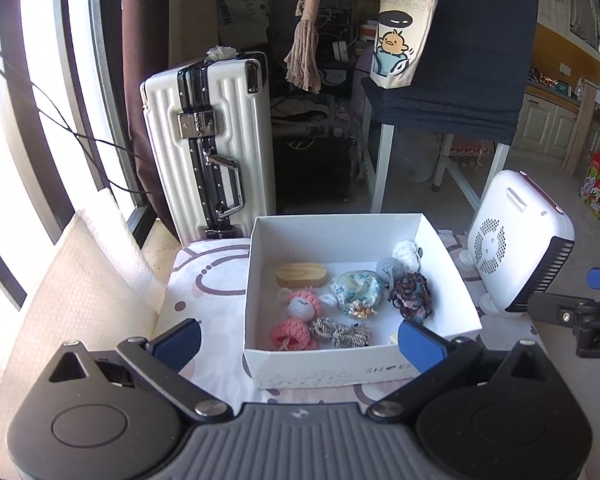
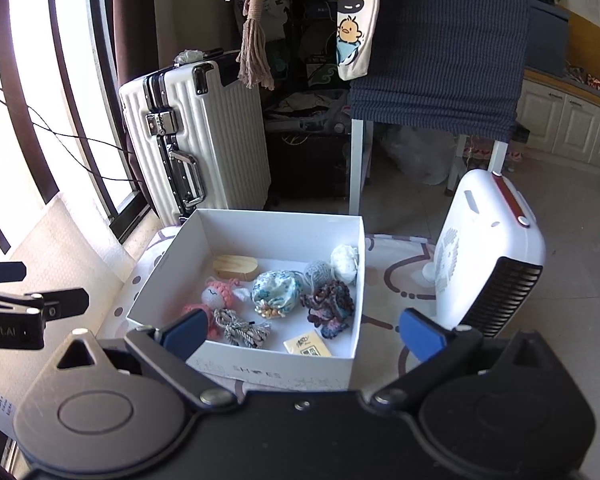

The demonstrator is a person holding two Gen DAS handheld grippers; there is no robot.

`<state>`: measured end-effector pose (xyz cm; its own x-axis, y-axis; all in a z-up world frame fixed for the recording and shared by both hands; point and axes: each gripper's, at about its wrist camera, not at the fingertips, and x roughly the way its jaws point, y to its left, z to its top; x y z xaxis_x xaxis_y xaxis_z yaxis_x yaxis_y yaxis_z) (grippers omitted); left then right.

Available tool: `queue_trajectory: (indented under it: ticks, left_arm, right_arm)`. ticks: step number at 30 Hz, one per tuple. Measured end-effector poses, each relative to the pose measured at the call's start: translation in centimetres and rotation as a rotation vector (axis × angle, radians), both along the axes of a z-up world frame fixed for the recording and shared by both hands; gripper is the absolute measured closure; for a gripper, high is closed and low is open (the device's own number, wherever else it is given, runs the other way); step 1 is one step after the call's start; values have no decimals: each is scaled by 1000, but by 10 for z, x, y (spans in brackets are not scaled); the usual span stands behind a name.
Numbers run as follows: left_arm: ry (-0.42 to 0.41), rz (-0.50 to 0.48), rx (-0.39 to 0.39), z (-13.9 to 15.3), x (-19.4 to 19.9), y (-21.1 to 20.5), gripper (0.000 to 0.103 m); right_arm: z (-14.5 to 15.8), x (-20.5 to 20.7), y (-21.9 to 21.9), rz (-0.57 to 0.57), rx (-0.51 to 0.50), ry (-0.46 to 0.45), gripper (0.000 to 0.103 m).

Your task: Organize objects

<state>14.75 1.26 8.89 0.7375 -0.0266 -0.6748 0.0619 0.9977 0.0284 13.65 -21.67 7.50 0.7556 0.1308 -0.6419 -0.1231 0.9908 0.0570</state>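
Note:
A white open shoe box (image 1: pixel 336 219) (image 2: pixel 280 216) stands on a patterned cloth. Inside lie a wooden oval block (image 1: pixel 302 275), a pink crochet doll (image 1: pixel 296 316), a blue floral pouch (image 1: pixel 356 290), a dark crochet piece (image 1: pixel 410 294), a grey crochet ball (image 1: pixel 388 268), a white crochet ball (image 1: pixel 406 254), a twisted cord (image 1: pixel 340 334) and a yellow card (image 2: pixel 308 346). My left gripper (image 1: pixel 300 344) is open, hovering at the box's near wall and holding nothing. My right gripper (image 2: pixel 303 334) is also open and empty, in front of the box's near right corner.
A white fan heater (image 1: pixel 516 248) (image 2: pixel 488 252) stands just right of the box. Behind are a white suitcase (image 1: pixel 208 140), a chair draped in dark blue cloth (image 1: pixel 460 60) with a duck tote bag (image 1: pixel 404 40), and a hanging macrame tassel (image 1: pixel 304 52). A white cushion (image 1: pixel 80 280) lies left.

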Motion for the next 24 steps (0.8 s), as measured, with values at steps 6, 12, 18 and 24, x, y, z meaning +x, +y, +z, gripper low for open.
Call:
queue_trajectory:
  ticks: [6,12,18,24]
  left_arm:
    - [0,13,-13,-4,-19,6,0]
    - [-12,4,-3,-7,-35,6,0]
    - [9,-4,3,-15,-43,5,0]
    - [29,8,0,-22,-41,11,0]
  right_arm:
    - [-2,-23,1,2,-51,-41,0]
    - [-8,-39,0,2,-38,-24,0]
    - [-11,-49,0,-21,-41,-24,0]
    - [-15,-51,-1,-23,-36,-4,0]
